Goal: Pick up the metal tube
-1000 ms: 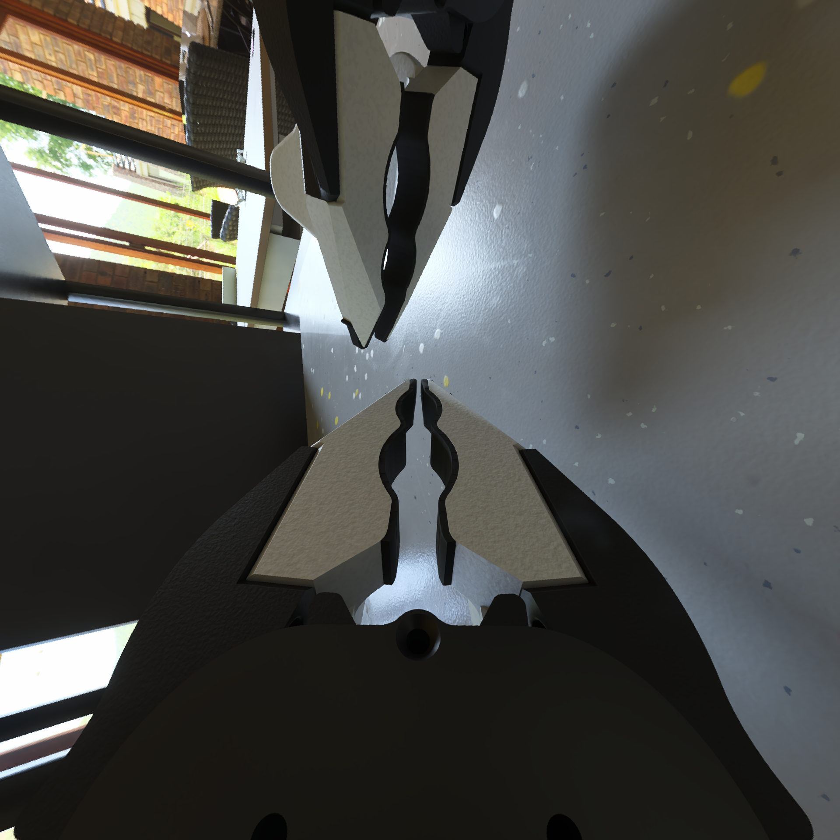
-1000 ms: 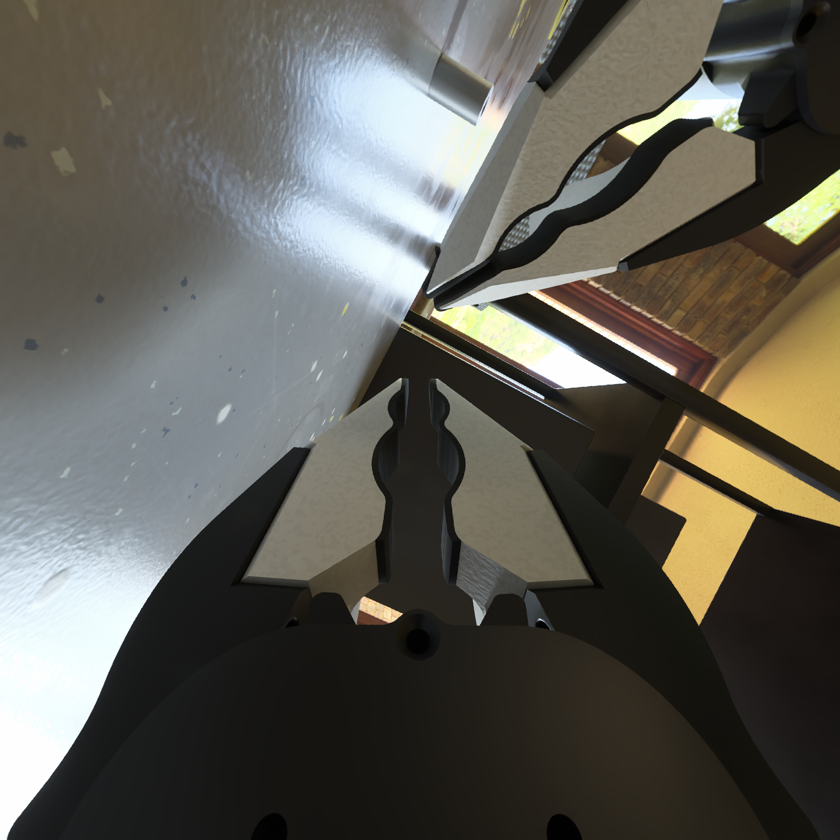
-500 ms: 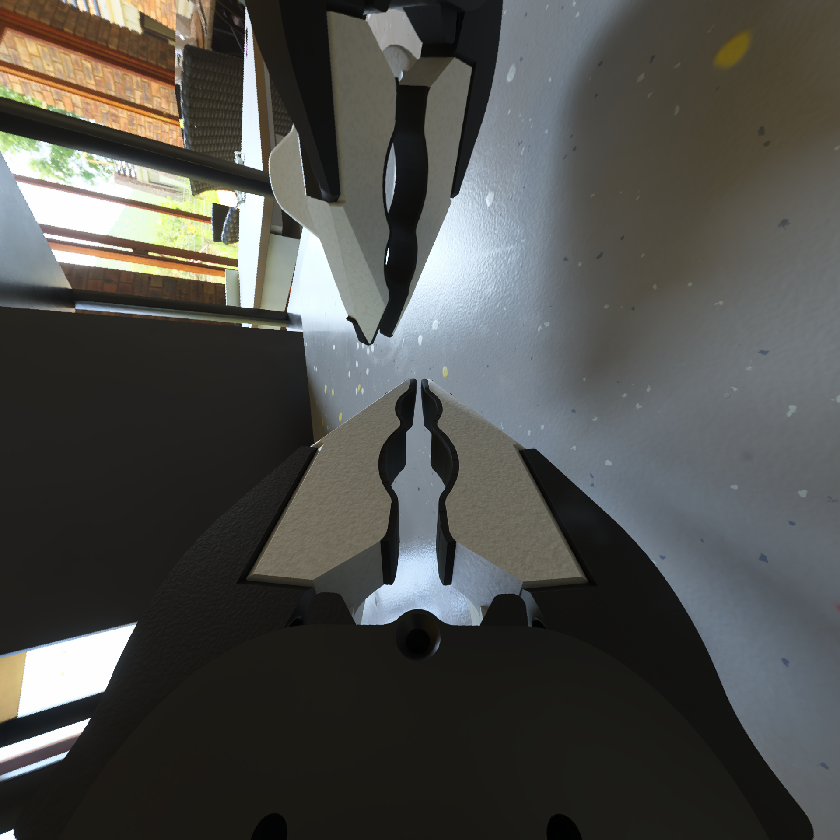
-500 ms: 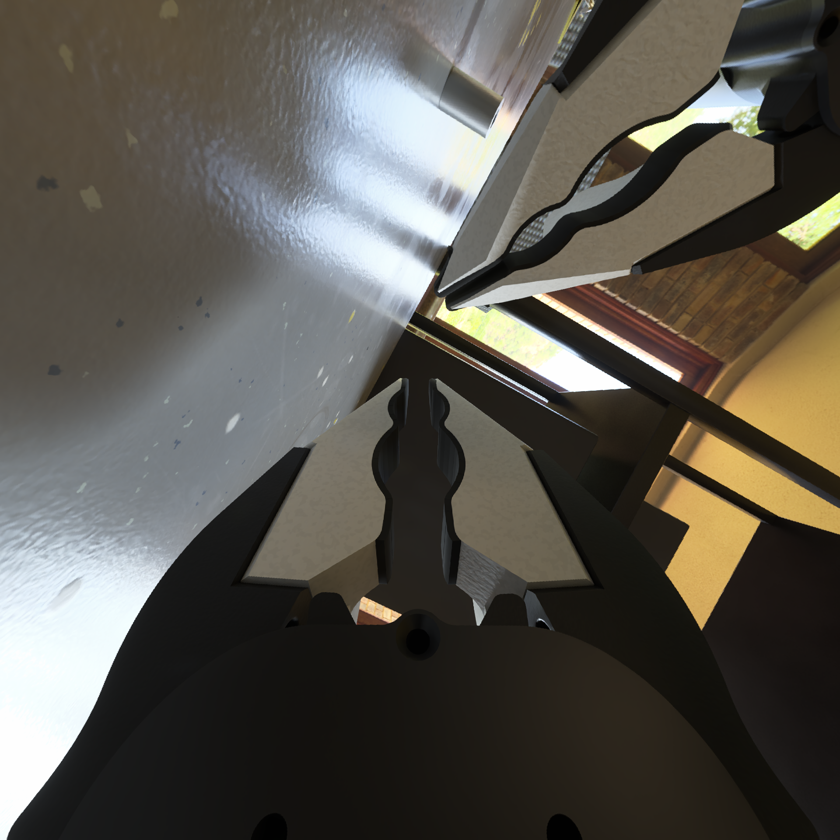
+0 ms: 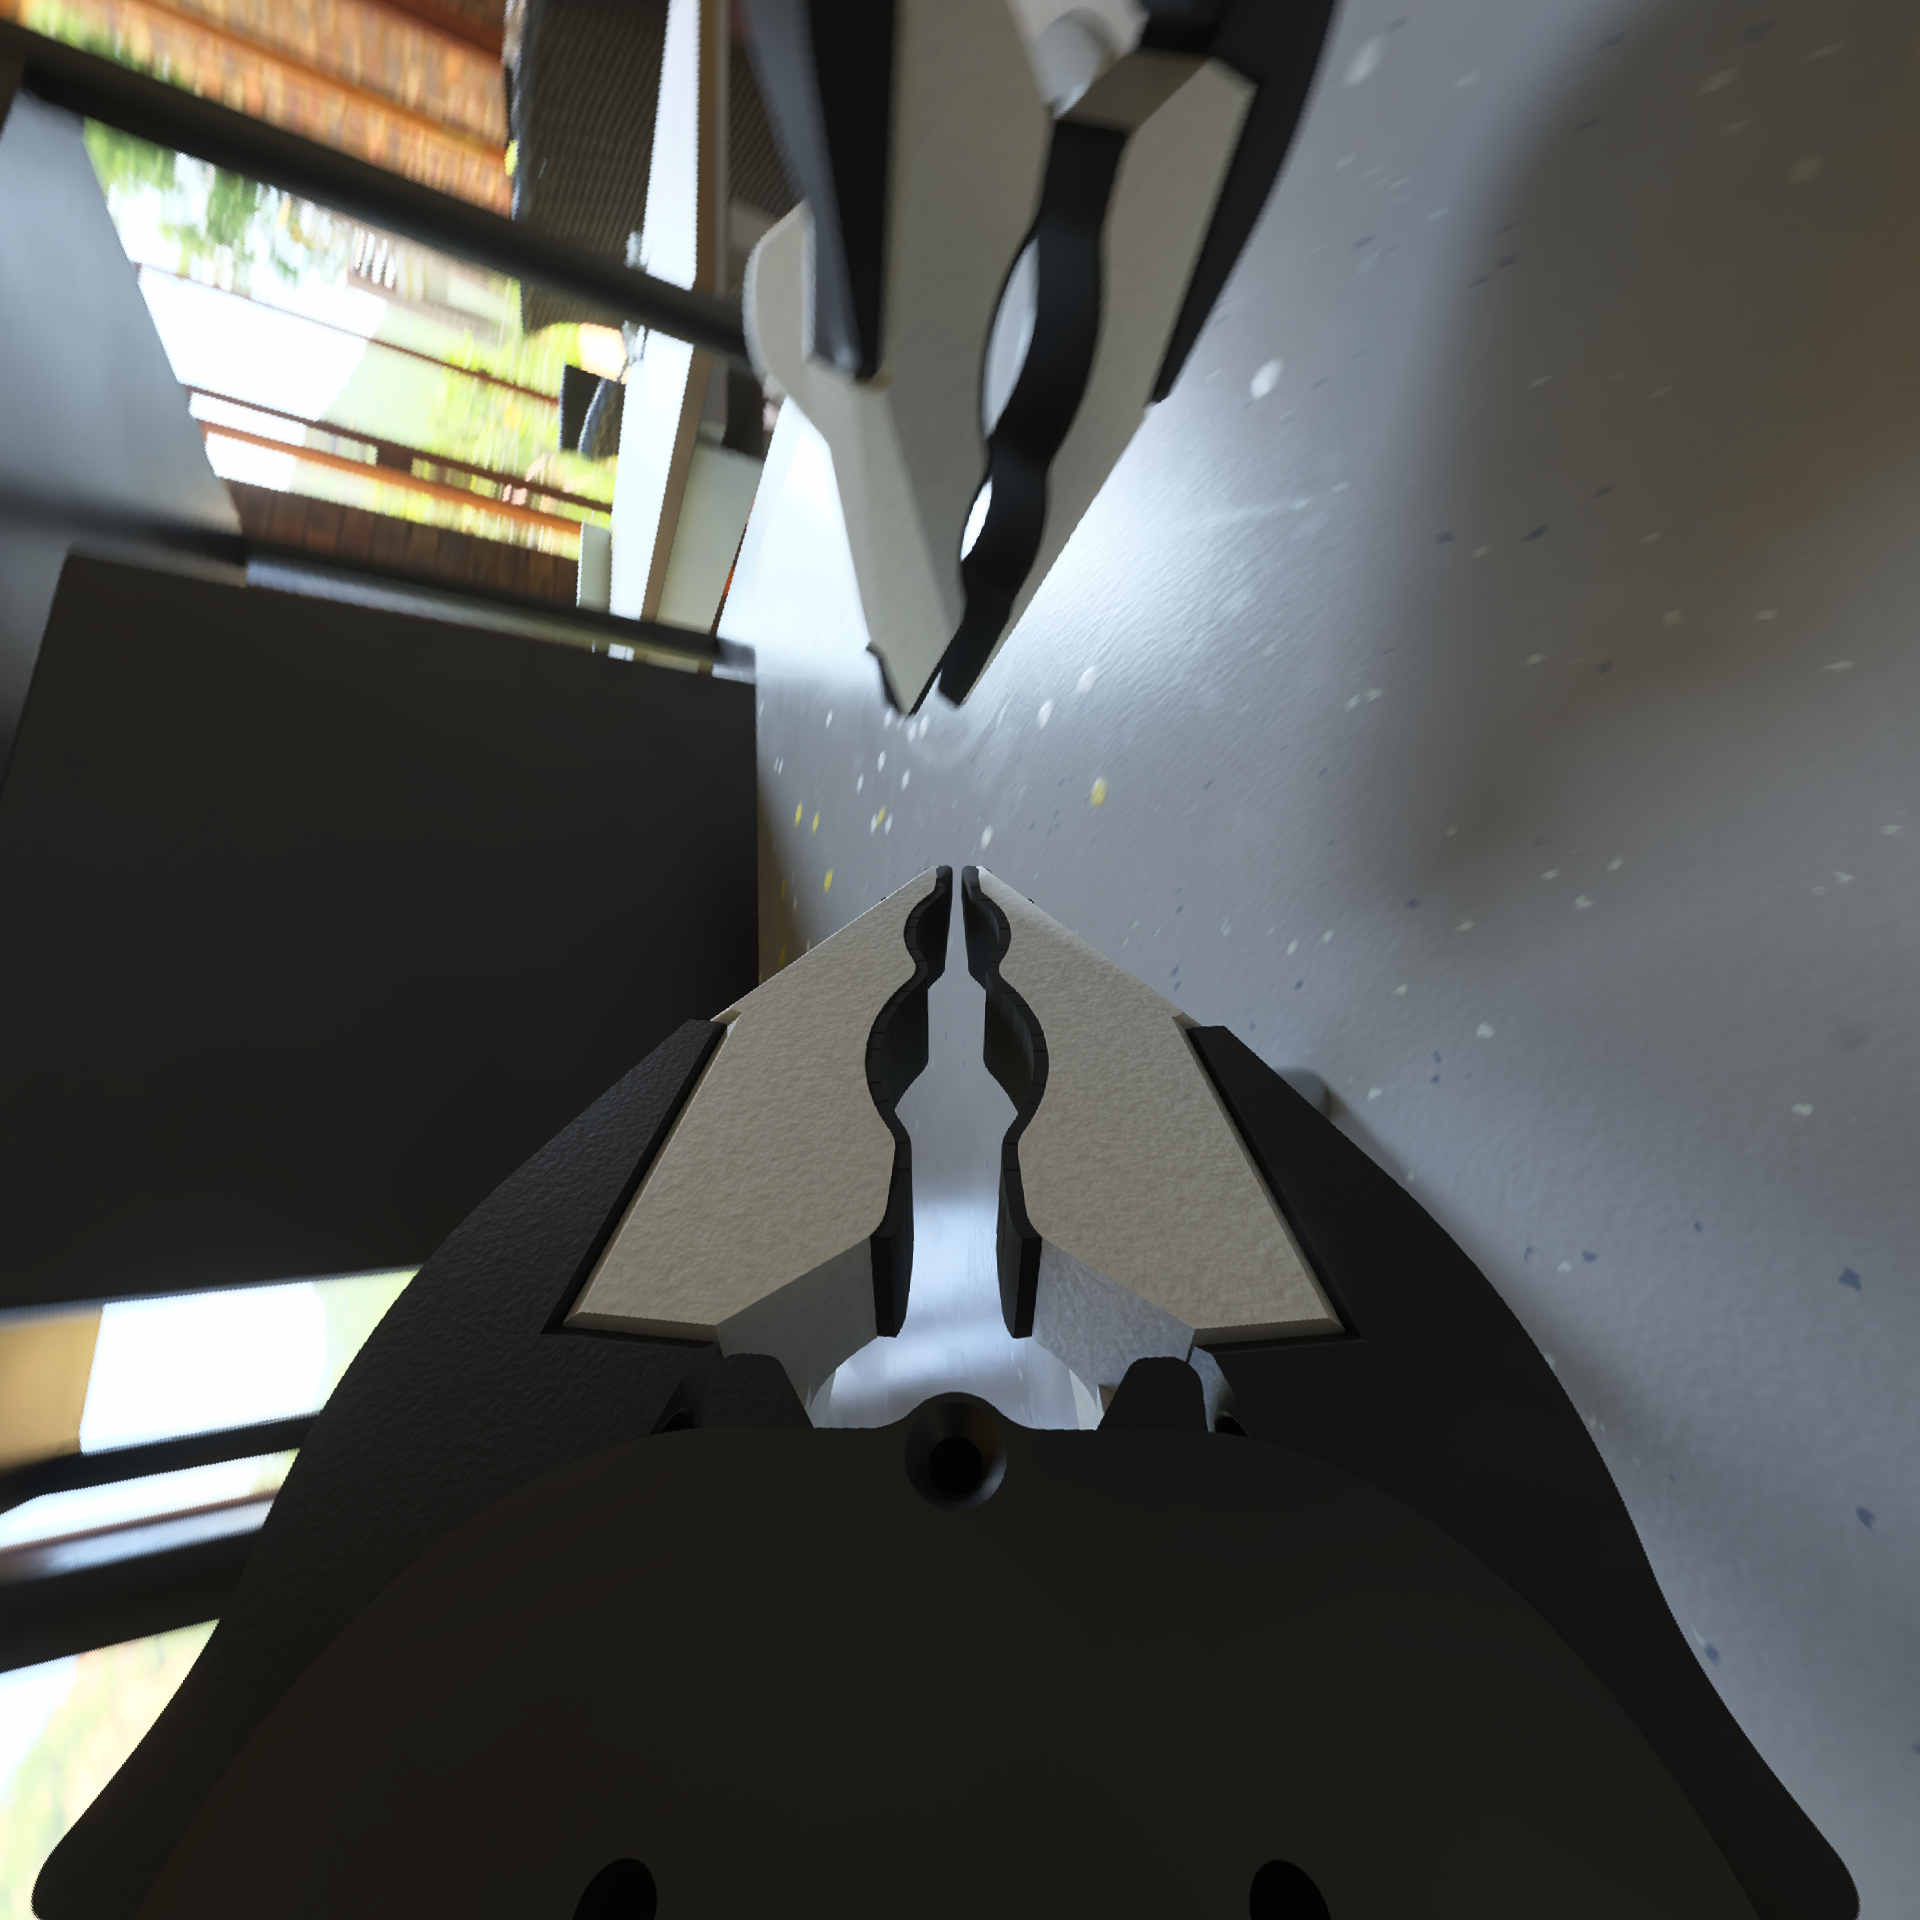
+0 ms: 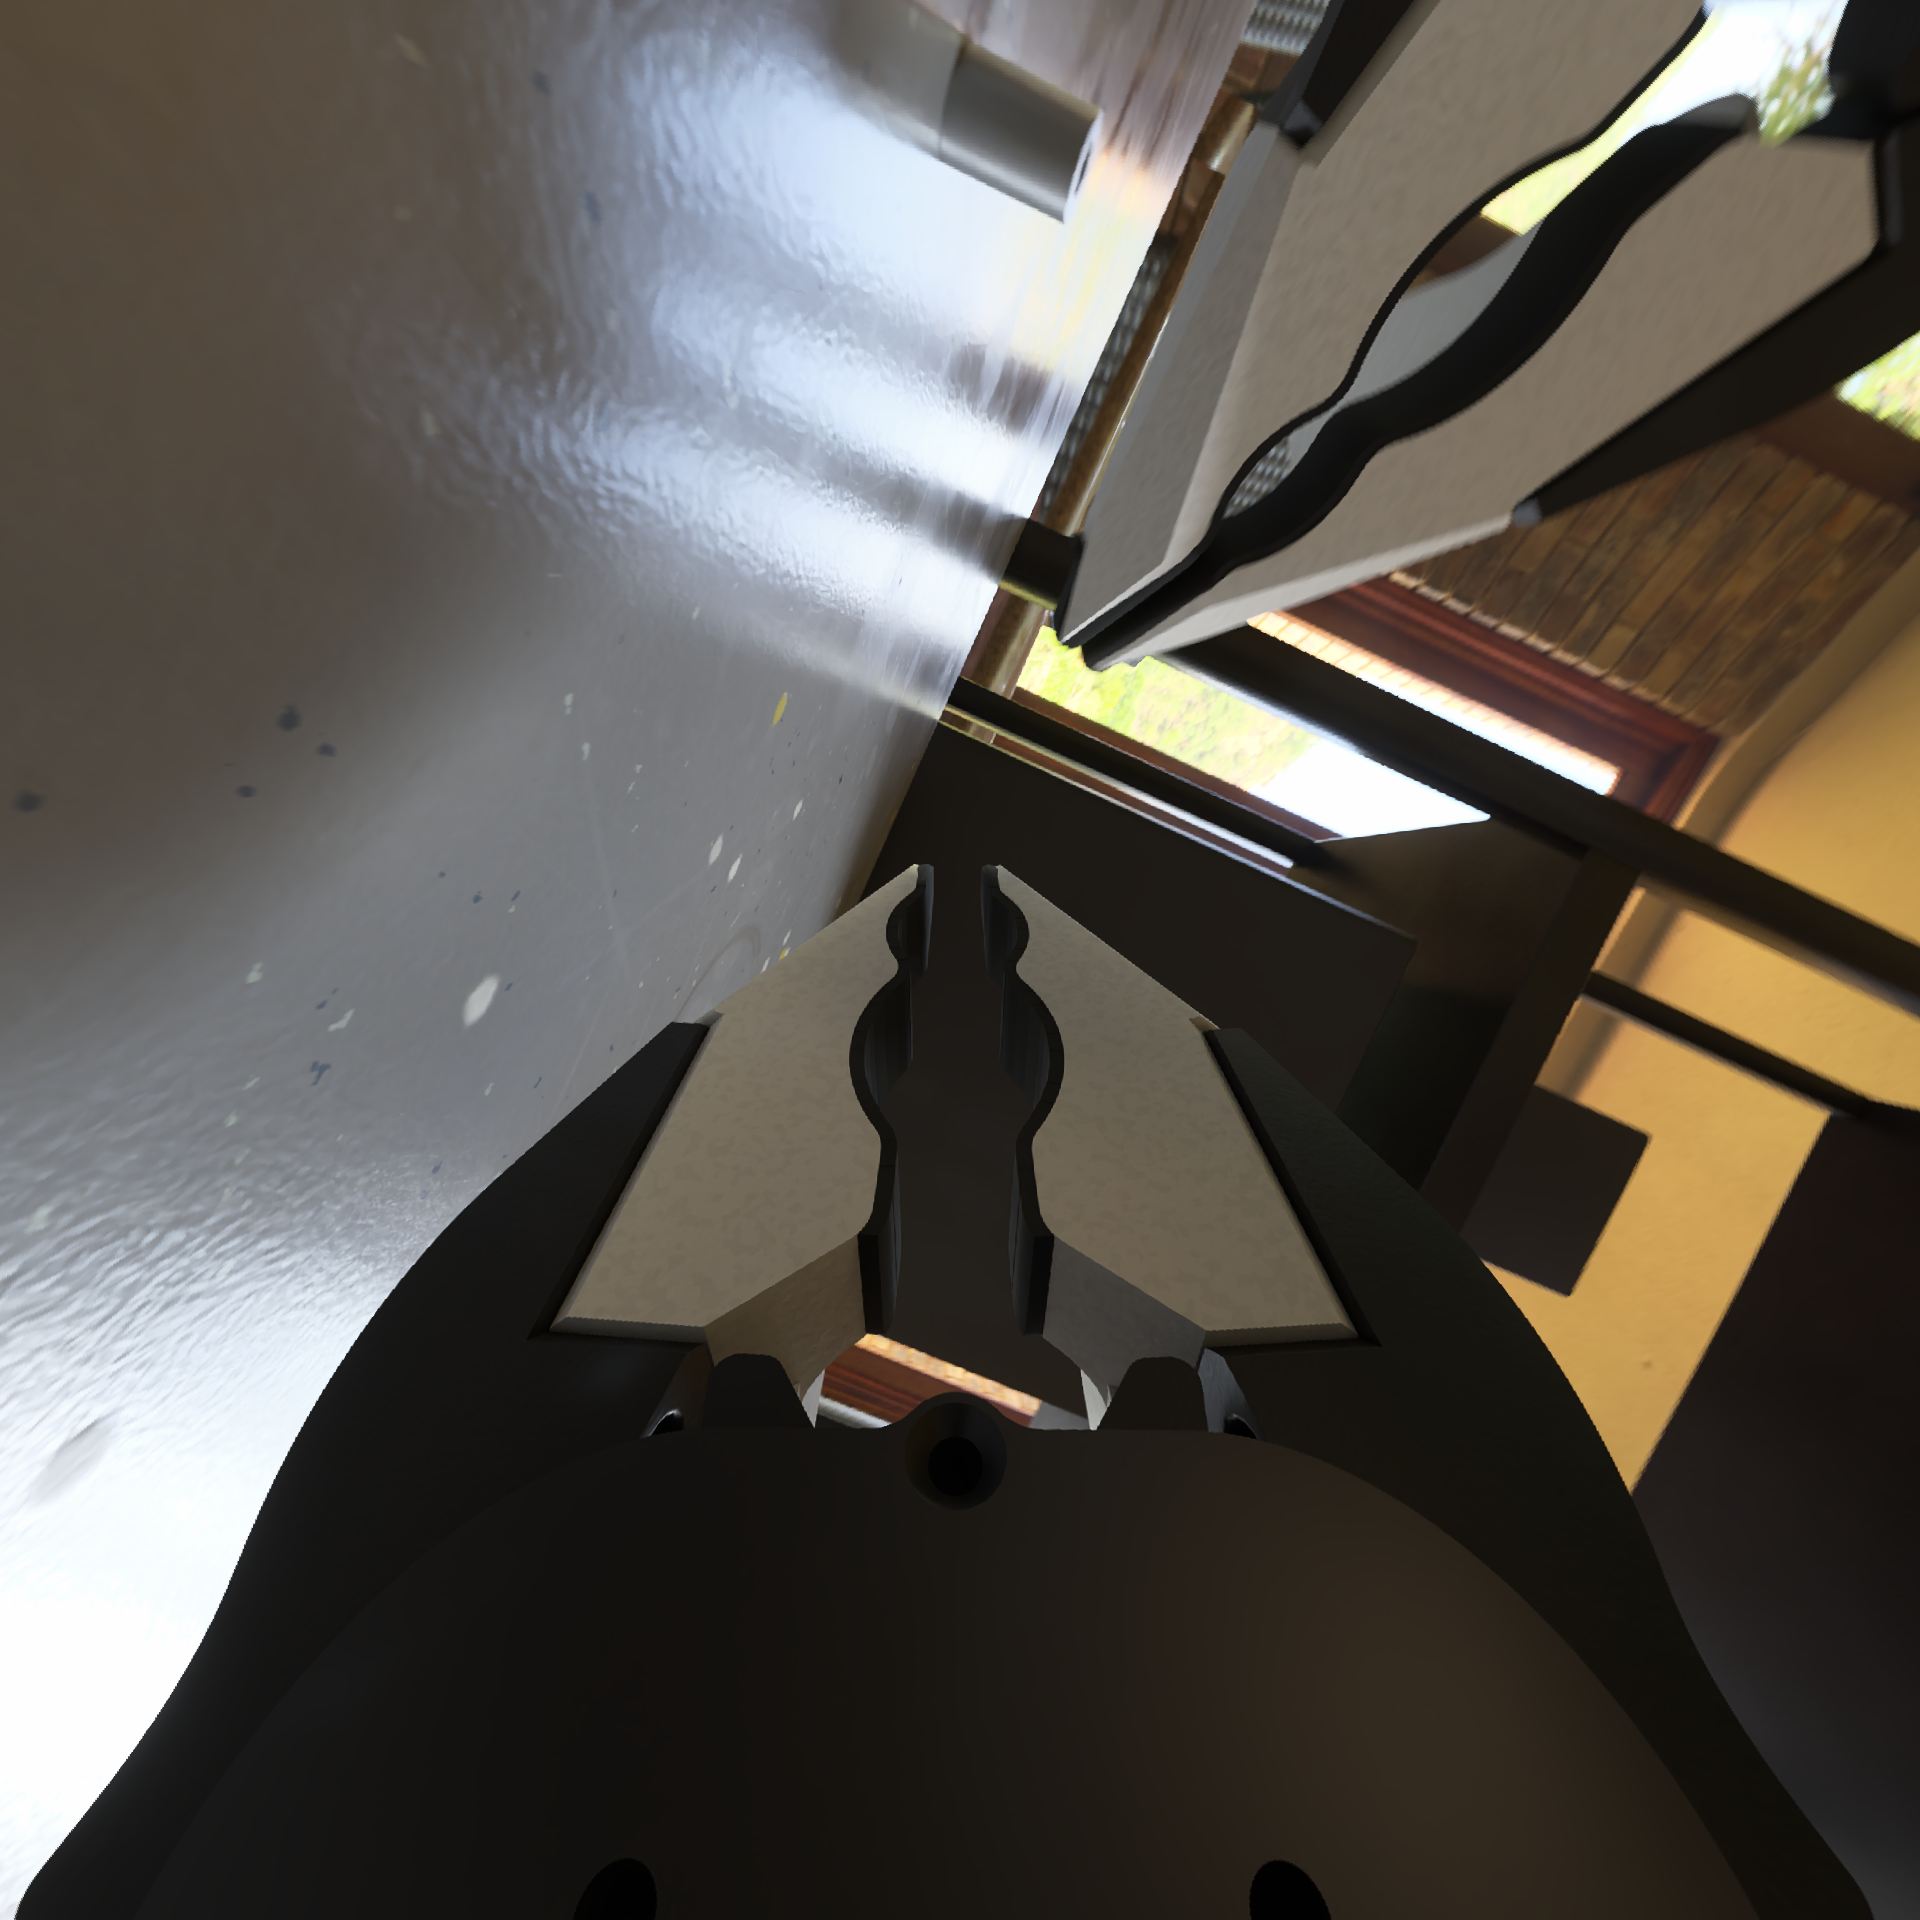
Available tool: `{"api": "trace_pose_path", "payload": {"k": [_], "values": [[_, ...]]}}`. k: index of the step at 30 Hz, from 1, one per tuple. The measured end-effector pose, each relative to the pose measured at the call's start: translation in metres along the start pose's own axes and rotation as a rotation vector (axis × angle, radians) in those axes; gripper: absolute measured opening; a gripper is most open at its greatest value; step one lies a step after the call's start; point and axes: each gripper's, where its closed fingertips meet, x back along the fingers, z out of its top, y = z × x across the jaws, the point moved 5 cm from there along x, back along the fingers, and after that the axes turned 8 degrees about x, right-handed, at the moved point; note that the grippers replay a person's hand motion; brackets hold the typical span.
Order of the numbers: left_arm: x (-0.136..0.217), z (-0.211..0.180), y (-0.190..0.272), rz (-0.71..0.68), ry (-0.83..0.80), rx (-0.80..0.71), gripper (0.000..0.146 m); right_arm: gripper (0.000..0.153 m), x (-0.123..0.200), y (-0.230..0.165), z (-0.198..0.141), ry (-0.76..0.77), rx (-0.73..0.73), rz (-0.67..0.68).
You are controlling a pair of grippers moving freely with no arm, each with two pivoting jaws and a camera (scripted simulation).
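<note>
Only in the right wrist view: the metal tube [image 6: 1003,135], lying on the speckled grey desk [image 6: 416,623] at the far upper edge of the picture, well apart from both grippers. Short, smooth, dull silver cylinder, its near end cut square, a dark opening just visible at that end. Long axis slanted across the desk surface, open end pointing toward the desk's edge on the right; far end cropped by the frame and blurred.

Absent from the left wrist view, which instead shows more of the desk [image 5: 1507,727], pale with white, yellow and blue flecks, plus a dark panel [image 5: 364,935] on the left and a window with greenery beyond.

Left gripper [image 5: 956,878]: jaws nearly together, only a thin slit at the tips, nothing between them, a strip of desk visible through the gap. Same gripper seen far right in the other view [image 6: 1091,644], tips close together, above the desk's edge.

Right gripper [image 6: 956,878]: jaws slightly apart, a narrow gap at the tips, empty. Seen too from the left wrist camera [image 5: 925,686], hanging tips-down toward the desk, jaws close.
</note>
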Motion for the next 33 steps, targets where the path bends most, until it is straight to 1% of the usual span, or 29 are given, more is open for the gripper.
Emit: {"api": "trace_pose_path", "payload": {"k": [2, 4, 6, 8, 11, 13, 15, 16, 17, 19, 20, 21, 23, 24, 26, 27, 29, 33], "values": [[0.008, -0.009, -0.008, 0.044, -0.048, 0.104, 0.001, 0.009, -0.002, 0.0, -0.003, -0.003, -0.059, 0.013], [0.017, -0.024, -0.012, 0.026, -0.136, 0.303, 0.001, 0.009, -0.003, 0.002, -0.004, 0.006, -0.148, 0.016], [0.024, -0.041, -0.01, -0.062, -0.24, 0.537, 0.002, 0.009, -0.005, 0.004, -0.003, 0.033, -0.259, 0.031], [0.029, -0.052, -0.008, -0.154, -0.314, 0.73, 0.002, 0.009, -0.008, 0.007, 0.0, 0.068, -0.372, 0.057], [0.034, -0.059, -0.007, -0.27, -0.302, 0.972, 0.002, 0.009, -0.009, 0.013, 0.007, 0.151, -0.548, 0.107], [0.036, -0.062, -0.006, -0.324, -0.303, 1.069, 0.002, 0.009, -0.01, 0.014, 0.01, 0.195, -0.656, 0.152], [0.037, -0.066, -0.005, -0.363, -0.326, 1.106, 0.003, 0.009, -0.011, 0.013, 0.011, 0.229, -0.746, 0.203], [0.037, -0.068, -0.004, -0.379, -0.334, 1.115, 0.005, 0.009, -0.012, 0.012, 0.01, 0.239, -0.785, 0.228], [0.037, -0.069, -0.002, -0.4, -0.349, 1.127, 0.011, 0.009, -0.013, 0.011, 0.009, 0.241, -0.815, 0.247], [0.037, -0.071, 0.001, -0.454, -0.392, 1.158, 0.03, 0.009, -0.015, 0.008, 0.007, 0.248, -0.856, 0.276], [0.037, -0.07, 0.0, -0.463, -0.384, 1.171, 0.037, 0.009, -0.015, 0.007, 0.006, 0.249, -0.871, 0.287], [0.039, -0.069, -0.001, -0.455, -0.365, 1.176, 0.04, 0.009, -0.016, 0.006, 0.005, 0.248, -0.881, 0.293], [0.042, -0.064, -0.004, -0.41, -0.31, 1.149, 0.041, 0.009, -0.016, 0.007, 0.004, 0.248, -0.886, 0.29], [0.044, -0.058, -0.004, -0.41, -0.269, 1.117, 0.041, 0.009, -0.015, 0.007, 0.004, 0.247, -0.882, 0.284], [0.046, -0.045, 0.003, -0.468, -0.227, 1.049, 0.04, 0.009, -0.015, 0.008, 0.004, 0.241, -0.863, 0.274], [0.045, -0.04, 0.007, -0.506, -0.23, 1.022, 0.037, 0.009, -0.015, 0.008, 0.004, 0.236, -0.851, 0.27], [0.039, -0.034, 0.014, -0.536, -0.242, 0.984, 0.031, 0.008, -0.015, 0.007, 0.004, 0.23, -0.834, 0.268], [0.032, -0.032, 0.019, -0.565, -0.242, 0.977, 0.02, 0.008, -0.015, 0.008, 0.004, 0.231, -0.838, 0.264]]}}
